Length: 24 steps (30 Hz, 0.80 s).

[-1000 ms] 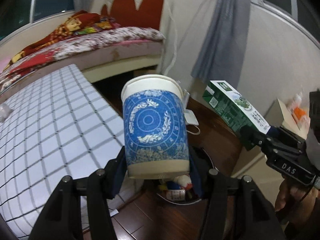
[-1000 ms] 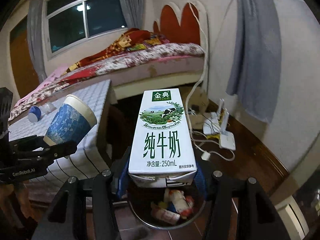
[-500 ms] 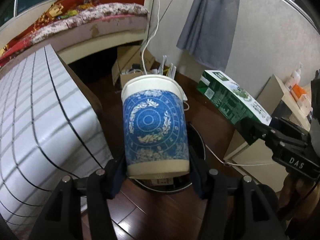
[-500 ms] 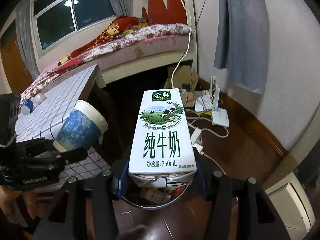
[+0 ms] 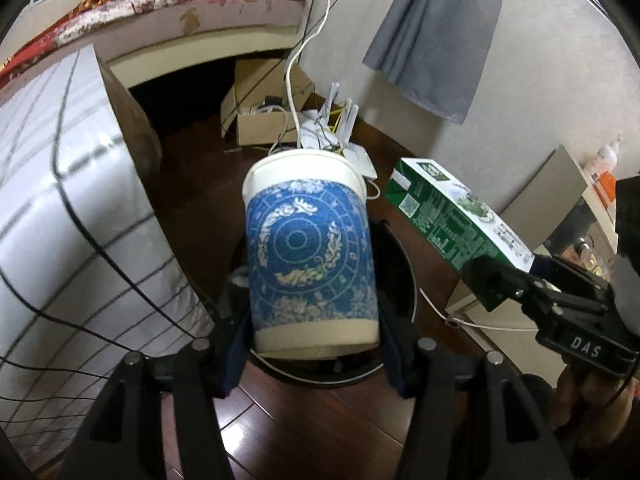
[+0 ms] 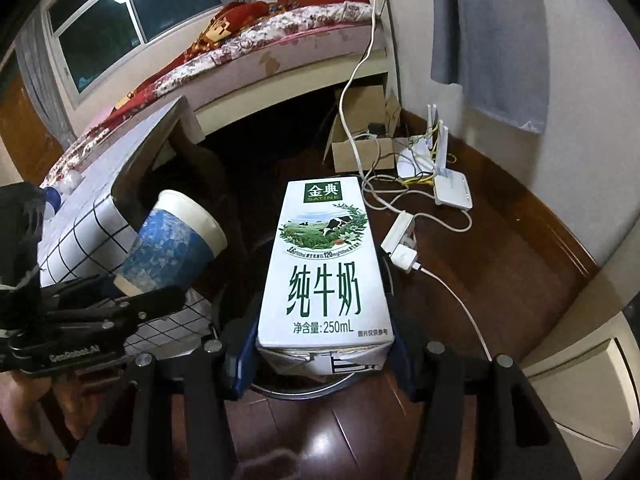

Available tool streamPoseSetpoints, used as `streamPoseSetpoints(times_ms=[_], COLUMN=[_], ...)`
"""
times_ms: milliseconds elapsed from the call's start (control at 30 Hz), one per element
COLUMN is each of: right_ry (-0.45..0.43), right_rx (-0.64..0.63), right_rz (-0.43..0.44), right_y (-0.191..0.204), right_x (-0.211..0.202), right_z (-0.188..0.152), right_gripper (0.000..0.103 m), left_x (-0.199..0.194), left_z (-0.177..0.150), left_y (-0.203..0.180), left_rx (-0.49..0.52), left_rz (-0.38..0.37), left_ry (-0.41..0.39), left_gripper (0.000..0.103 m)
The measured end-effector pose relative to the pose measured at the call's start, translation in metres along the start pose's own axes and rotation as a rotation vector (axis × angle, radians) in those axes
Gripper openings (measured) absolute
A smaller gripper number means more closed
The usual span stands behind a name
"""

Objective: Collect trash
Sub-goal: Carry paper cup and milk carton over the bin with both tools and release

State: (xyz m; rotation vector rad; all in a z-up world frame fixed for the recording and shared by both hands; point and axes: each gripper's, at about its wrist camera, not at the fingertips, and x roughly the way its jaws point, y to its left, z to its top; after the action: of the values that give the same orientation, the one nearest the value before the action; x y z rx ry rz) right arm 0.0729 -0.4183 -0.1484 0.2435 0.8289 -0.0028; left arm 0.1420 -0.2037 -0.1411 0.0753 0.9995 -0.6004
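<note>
My left gripper (image 5: 312,344) is shut on a blue-patterned paper cup (image 5: 310,256) and holds it over the round trash bin (image 5: 404,268) on the floor. The cup also shows in the right wrist view (image 6: 176,240), tilted. My right gripper (image 6: 320,344) is shut on a white and green milk carton (image 6: 326,264) and holds it above the same bin (image 6: 312,386). The carton also shows at the right of the left wrist view (image 5: 452,220). The cup and carton hide the bin's contents.
A table with a white checked cloth (image 5: 52,208) stands to the left of the bin. A cardboard box (image 6: 360,144), a white router (image 6: 444,176) and loose cables (image 6: 440,280) lie on the wooden floor beyond. A bed (image 6: 280,36) lies at the back.
Both grippers have moved forward and tipped downward over the bin, still holding the cup and the carton. The bin's contents, visible earlier, are now covered.
</note>
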Motion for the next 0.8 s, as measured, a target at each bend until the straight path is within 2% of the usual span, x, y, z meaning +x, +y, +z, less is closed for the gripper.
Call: streamPoseSetpoints(times_ms=[333,400,433,467,533,633,800], right_ry=[0.072,0.094,0.116,0.13,0.129,0.121,0.112], right_rx=[-0.004,0.009,0.013,0.016,0.049,0.111,0.075], right_rz=[0.052,0.091,0.111,0.088,0.025,-0.032,-0.096], right_y=[-0.004,-0.008,-0.011,-0.014,-0.025,-0.042,-0.039], right_x=[0.041,0.052,0.06,0.067,0.073,0.071,0.066], right_z=[0.006,0.01,0.012,0.012,0.013,0.008,-0.005], right_gripper=[0.057,0.058,0.059,0.073,0.098,0.1,0.102], left_x=[0.029,0.037,0.042,0.048,0.05,0.052,0.051], left_z=[0.001,0.0,-0.001,-0.003,-0.01,-0.021,-0.029], left_y=[0.011,0.012,0.014,0.017,0.021,0.028,0.032], left_rx=[-0.038,-0.048,-0.057,-0.071,-0.087,-0.094,-0.101], left_rz=[0.002,-0.013,-0.01,0.02,0.044,0.084,0.13], left_ry=[0.064,0.072,0.081,0.099,0.1,0.117,0.12], left_gripper=[0.058,0.06,0.07,0.088,0.097,0.101,0.102])
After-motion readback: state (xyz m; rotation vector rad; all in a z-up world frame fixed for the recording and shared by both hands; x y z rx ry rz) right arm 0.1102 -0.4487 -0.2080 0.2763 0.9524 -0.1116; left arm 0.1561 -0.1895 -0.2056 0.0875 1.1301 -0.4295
